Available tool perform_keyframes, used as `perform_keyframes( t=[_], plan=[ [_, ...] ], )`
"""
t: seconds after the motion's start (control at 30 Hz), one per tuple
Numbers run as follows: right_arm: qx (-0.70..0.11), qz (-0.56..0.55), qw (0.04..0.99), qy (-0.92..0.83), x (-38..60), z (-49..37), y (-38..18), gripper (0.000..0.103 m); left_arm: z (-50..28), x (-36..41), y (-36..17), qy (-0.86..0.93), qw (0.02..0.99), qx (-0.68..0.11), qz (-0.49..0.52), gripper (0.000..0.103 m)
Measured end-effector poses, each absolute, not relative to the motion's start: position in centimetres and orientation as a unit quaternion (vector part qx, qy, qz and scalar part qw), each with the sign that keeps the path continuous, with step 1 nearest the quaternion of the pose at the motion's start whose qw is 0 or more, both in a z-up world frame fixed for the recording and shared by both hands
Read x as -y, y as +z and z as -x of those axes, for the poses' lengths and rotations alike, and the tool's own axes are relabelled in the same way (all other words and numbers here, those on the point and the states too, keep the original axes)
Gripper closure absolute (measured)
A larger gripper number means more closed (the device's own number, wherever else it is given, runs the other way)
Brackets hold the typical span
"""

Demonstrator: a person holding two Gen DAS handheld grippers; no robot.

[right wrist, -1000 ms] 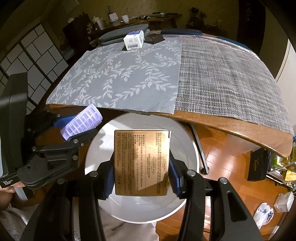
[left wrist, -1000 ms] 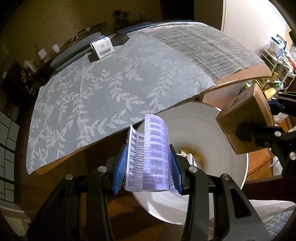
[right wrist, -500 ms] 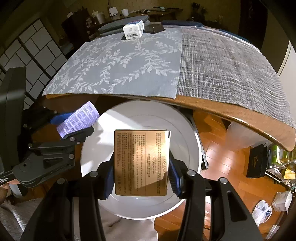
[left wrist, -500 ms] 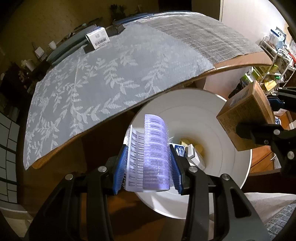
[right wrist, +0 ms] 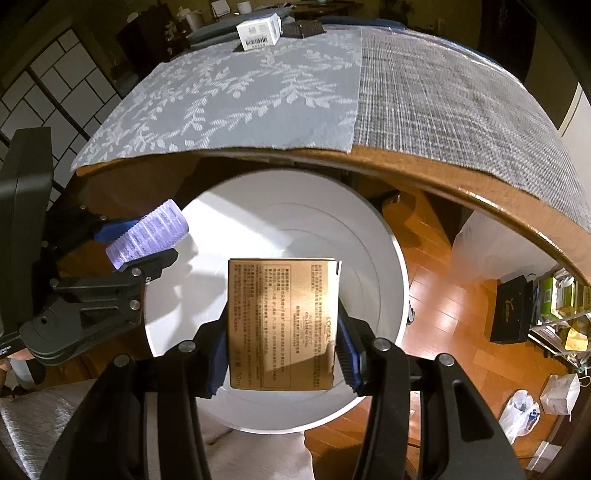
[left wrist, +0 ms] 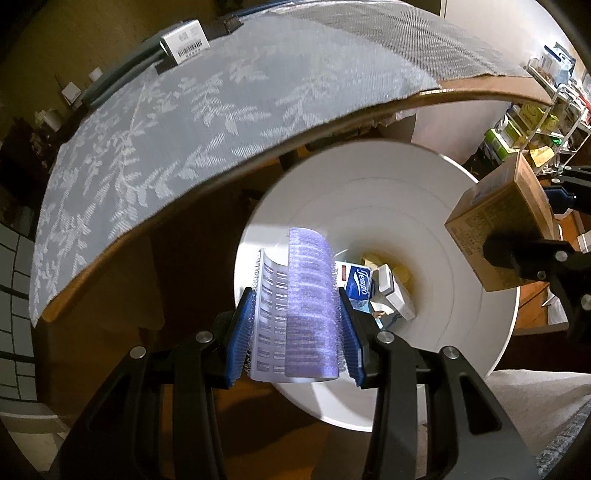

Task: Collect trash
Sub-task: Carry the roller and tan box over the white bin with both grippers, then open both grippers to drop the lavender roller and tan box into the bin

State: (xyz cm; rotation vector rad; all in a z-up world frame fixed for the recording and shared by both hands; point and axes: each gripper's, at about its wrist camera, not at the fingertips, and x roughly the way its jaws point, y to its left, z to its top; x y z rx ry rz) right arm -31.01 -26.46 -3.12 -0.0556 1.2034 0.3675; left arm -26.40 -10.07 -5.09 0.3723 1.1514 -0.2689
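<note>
Left gripper (left wrist: 295, 325) jaws clenched on purple hair roller (left wrist: 312, 306), a printed paper strip (left wrist: 269, 317) pinched alongside it. Roller held above near-left rim of white bin (left wrist: 461, 332), over the opening. Right gripper (right wrist: 282, 347) jaws clenched on gold box (right wrist: 282, 325), held over bin (right wrist: 369, 236) middle; same box (left wrist: 502, 229) seen at right side in left view. Left gripper (right wrist: 144, 243) with roller (right wrist: 147, 232) at bin's left rim in right view. Bin sits on wood floor (right wrist: 443, 302) just in front of desk (right wrist: 424, 173) edge. Bottom of bin holds trash: blue-white packet (left wrist: 358, 286), small white boxes (left wrist: 395, 295), something yellow (left wrist: 399, 271). On desk: leaf-pattern mat (right wrist: 240, 99), grey woven mat (right wrist: 443, 99) beside it, touching. White barcode box (right wrist: 258, 31) at far edge of leaf mat, dark flat item (right wrist: 303, 27) just beside it. Black box (right wrist: 511, 310) and plastic bags (right wrist: 521, 410) on floor at right.
</note>
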Motion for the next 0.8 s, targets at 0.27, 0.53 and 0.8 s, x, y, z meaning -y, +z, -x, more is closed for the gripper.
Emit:
perform_keyframes(
  t=[0.27,0.53,0.8],
  plan=[
    [-0.577,0.03,0.8,0.162,26.5,30.8,-4.9,0.055,26.3,10.2,-6.6,-0.131,0.803,-0.554,-0.177,0.059],
    [-0.586,0.029,0.795,0.154,26.7,30.6,-6.3,0.055,26.0,10.5,-8.1,-0.134,0.793,-0.566,-0.181,0.059],
    [-0.594,0.026,0.791,0.147,26.8,30.3,-7.5,0.055,25.6,10.5,-8.9,-0.136,0.785,-0.577,-0.181,0.059]
  ],
)
